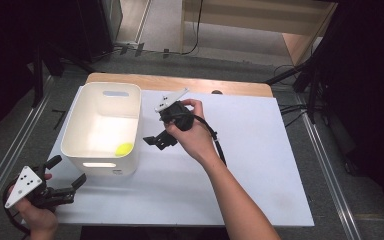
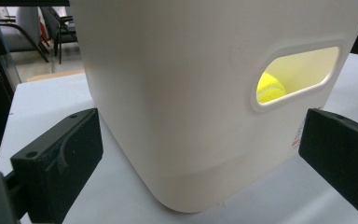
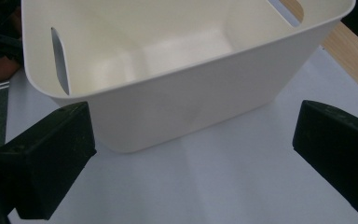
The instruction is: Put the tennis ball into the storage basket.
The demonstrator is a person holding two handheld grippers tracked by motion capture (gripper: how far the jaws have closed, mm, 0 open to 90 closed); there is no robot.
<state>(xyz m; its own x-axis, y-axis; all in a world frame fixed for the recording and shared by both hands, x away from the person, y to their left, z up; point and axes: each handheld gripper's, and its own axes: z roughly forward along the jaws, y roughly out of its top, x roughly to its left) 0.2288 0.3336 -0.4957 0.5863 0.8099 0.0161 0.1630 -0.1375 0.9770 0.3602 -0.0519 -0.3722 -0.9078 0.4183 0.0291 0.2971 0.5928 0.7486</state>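
Yellow ball (image 1: 124, 148) inside white bin (image 1: 77, 120)

Two hand-held grippers, each black with a pair of blocky, flat-faced jaws. Left gripper (image 1: 65, 182): grey three-cornered plate on top bearing dark dots; a round screw hole shows on one jaw block in the left gripper view. Right gripper (image 1: 156, 141): pale plate with holes and a black cable trailing along the bare, unsleeved forearm (image 1: 235, 200)
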